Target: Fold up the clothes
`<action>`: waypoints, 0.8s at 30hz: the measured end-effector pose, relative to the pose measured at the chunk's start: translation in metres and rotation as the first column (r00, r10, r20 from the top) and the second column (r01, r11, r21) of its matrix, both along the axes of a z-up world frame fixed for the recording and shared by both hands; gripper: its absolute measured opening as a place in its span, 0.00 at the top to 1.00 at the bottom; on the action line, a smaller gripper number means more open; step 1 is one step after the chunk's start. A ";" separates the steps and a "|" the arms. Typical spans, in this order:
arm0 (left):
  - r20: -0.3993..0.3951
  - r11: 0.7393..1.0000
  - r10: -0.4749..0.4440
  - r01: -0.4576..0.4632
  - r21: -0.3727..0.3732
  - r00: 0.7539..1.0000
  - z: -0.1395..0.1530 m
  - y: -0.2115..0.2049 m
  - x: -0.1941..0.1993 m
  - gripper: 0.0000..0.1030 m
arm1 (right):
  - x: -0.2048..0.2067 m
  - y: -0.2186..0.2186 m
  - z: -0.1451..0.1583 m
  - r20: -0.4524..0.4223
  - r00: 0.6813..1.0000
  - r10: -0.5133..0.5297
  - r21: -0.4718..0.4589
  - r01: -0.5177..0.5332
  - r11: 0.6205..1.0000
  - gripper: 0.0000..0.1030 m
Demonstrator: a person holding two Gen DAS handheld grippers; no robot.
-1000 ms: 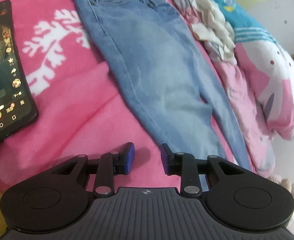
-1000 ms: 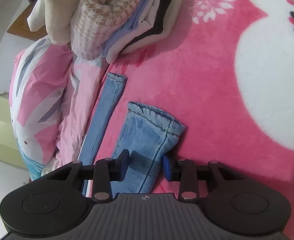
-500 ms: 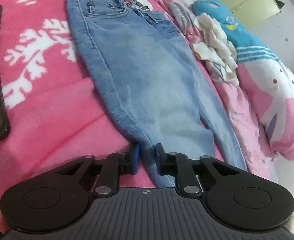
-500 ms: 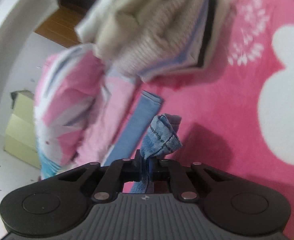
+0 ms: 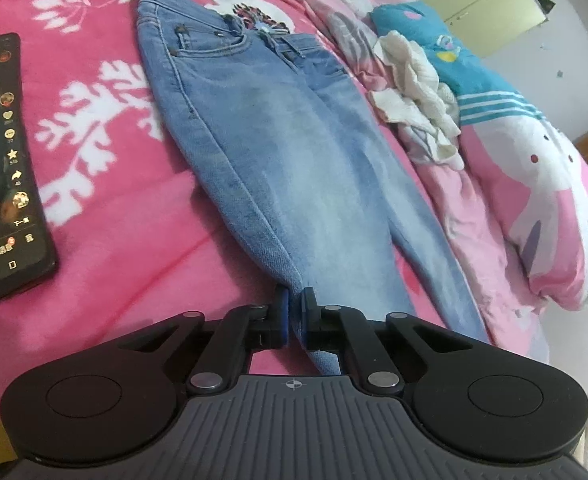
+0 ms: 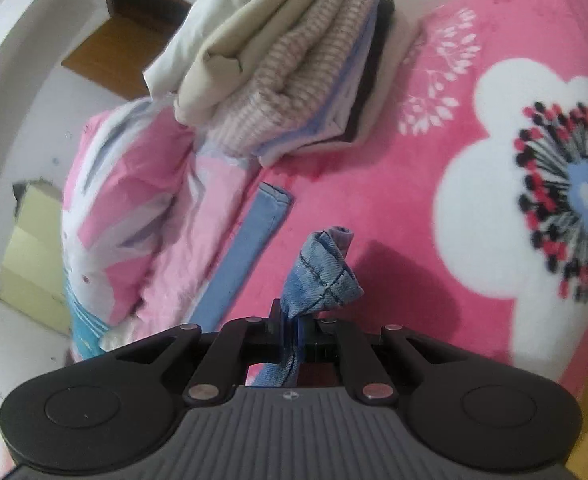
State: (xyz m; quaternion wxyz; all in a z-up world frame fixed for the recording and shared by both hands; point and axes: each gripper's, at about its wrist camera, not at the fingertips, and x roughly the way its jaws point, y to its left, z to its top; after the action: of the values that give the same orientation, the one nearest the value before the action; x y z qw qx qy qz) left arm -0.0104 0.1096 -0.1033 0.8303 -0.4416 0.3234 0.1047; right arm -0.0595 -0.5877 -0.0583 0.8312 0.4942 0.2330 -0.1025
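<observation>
The jeans (image 5: pixel 277 152) lie flat on the pink blanket (image 5: pixel 113 200) of the bed, stretching away in front of my left hand-held gripper (image 5: pixel 292 312). It has just closed on the edge of one leg. My right hand-held gripper (image 6: pixel 291 330) is clamped on the leg's hem (image 6: pixel 322 276), lifted above the blanket. A phone (image 5: pixel 1 168) lies to the left.

Bare blanket (image 6: pixel 406 208) lies open right of the jeans; clothes stack (image 6: pixel 294 64) blocks its far end
</observation>
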 end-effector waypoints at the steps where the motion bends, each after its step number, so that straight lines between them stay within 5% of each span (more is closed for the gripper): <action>1: -0.004 1.000 -0.001 0.001 -0.002 1.000 0.000 0.000 0.001 0.97 | -0.001 -0.001 -0.008 -0.030 1.000 -0.004 0.013 0.004 1.000 0.95; 5: -0.012 0.999 -0.018 0.019 0.031 1.000 0.004 -0.003 0.002 0.97 | -0.008 -0.007 -0.018 -0.059 0.998 0.000 0.069 0.004 0.998 0.95; 9: -0.037 1.000 -0.017 0.018 0.021 0.999 0.001 -0.001 0.000 0.96 | -0.026 -0.001 -0.009 -0.035 0.999 0.010 0.026 -0.009 1.000 0.95; 13: -0.100 0.998 -0.053 0.055 0.020 0.994 -0.003 0.000 0.008 0.94 | -0.034 -0.005 -0.046 -0.150 0.988 0.029 0.050 -0.022 0.999 0.92; 16: -0.125 0.989 -0.117 0.126 0.071 0.985 0.005 -0.004 0.006 0.91 | -0.056 -0.015 -0.053 -0.110 0.994 0.000 0.091 0.010 0.996 0.83; 20: -0.148 0.959 -0.214 0.237 0.159 0.966 0.017 -0.015 -0.009 0.82 | -0.081 -0.016 -0.027 -0.155 0.982 -0.106 -0.148 0.082 0.986 0.74; 24: -0.112 0.882 -0.314 0.333 0.332 0.943 0.037 -0.040 -0.026 0.81 | -0.073 0.021 0.011 -0.105 0.994 -0.044 -0.417 -0.004 0.909 0.74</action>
State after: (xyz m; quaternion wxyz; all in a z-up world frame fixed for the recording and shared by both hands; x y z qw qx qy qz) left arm -0.0359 0.0693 -0.0665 0.8915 -0.2252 0.3918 0.0323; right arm -0.1322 -0.5671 -0.0471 0.9021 0.3014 0.2468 -0.1856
